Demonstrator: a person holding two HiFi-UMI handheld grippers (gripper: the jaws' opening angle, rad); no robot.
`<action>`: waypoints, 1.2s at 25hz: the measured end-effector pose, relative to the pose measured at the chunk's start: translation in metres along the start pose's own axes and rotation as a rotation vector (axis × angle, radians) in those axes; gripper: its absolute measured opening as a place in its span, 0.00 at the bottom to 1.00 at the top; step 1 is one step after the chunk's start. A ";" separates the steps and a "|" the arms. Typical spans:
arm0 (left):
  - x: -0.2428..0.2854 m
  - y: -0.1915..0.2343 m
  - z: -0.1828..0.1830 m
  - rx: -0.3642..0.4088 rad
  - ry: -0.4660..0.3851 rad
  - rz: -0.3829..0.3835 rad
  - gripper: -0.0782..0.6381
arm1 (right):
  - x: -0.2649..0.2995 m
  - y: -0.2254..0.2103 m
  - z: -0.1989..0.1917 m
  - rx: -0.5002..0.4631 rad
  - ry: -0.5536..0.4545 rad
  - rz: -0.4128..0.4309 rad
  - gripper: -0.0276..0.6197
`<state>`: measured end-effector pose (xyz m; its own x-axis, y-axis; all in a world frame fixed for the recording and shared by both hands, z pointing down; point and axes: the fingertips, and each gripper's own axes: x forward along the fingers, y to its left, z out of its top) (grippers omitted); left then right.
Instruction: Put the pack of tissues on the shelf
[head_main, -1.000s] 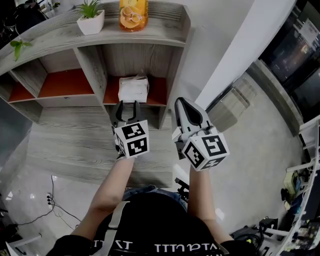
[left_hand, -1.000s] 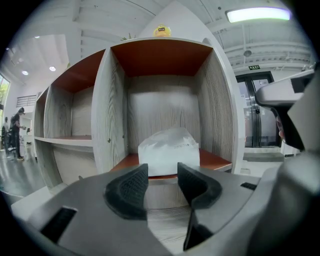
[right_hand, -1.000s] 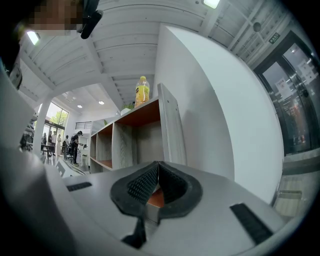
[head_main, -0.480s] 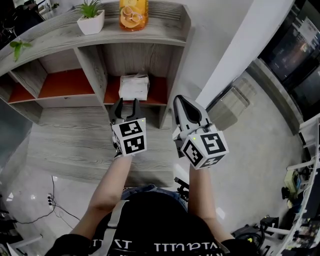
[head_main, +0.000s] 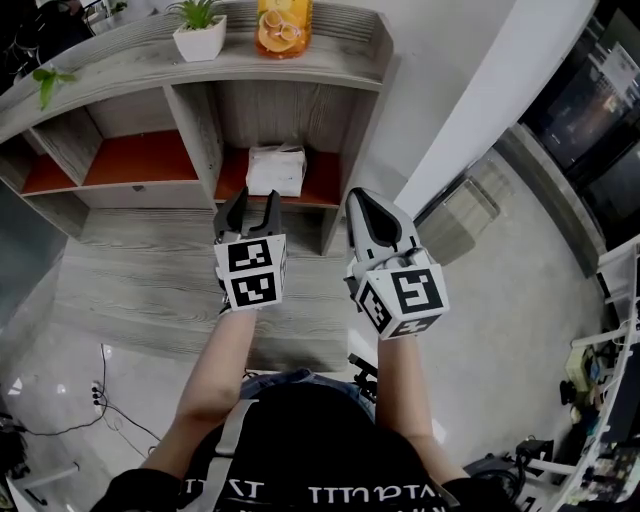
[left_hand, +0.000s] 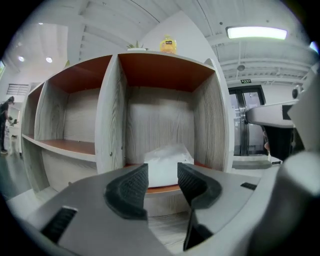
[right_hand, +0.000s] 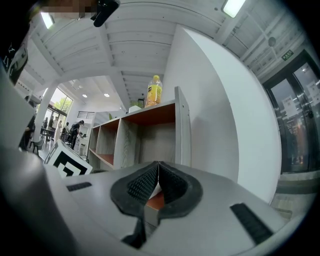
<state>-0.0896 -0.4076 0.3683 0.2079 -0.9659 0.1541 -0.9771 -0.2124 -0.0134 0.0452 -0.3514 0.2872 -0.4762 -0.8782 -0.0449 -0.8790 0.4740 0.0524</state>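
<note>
While white lettering runs across the black shirt (head_main: 310, 465) at the bottom edge of the head view, it is upside down and cropped, so I cannot read it. Just above it, at frame centre, each gripper carries a cube with black-and-white square markers, patterns only, no words. The left gripper (head_main: 250, 205) (left_hand: 162, 172) has its jaws apart with nothing clamped; in its own view the gap only frames what lies beyond. To its right, the right gripper (head_main: 365, 205) (right_hand: 157, 172) has its ribbed pads pressed together, empty.

Beyond both, in the upper half of the head view, stands the grey wood-grain shelf (head_main: 195, 130) (left_hand: 110, 115) with orange-red boards. The pack of tissues (head_main: 276, 170) (left_hand: 162, 155), white and with no print I can make out, lies in the rightmost lower compartment, apart from both grippers.

On the top board at the upper edge stand a potted plant (head_main: 200, 30) in a white pot and a yellow bottle (head_main: 283, 25) (left_hand: 168, 45) (right_hand: 154, 91) whose label shows orange slices; its wording is too small to read. A green sign (left_hand: 245, 81) above the far door is likewise illegible.
</note>
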 end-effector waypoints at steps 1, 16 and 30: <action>-0.002 0.001 0.003 0.001 -0.013 -0.012 0.37 | 0.000 0.001 0.000 -0.005 0.001 -0.003 0.07; -0.042 0.022 0.053 0.146 -0.214 -0.205 0.37 | -0.004 0.009 0.004 -0.024 -0.009 -0.046 0.07; -0.070 0.040 0.083 0.100 -0.347 -0.275 0.27 | -0.007 0.008 0.017 -0.051 -0.023 -0.066 0.07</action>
<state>-0.1395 -0.3611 0.2747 0.4789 -0.8604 -0.1745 -0.8777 -0.4650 -0.1161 0.0412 -0.3405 0.2714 -0.4180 -0.9055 -0.0726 -0.9064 0.4104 0.0996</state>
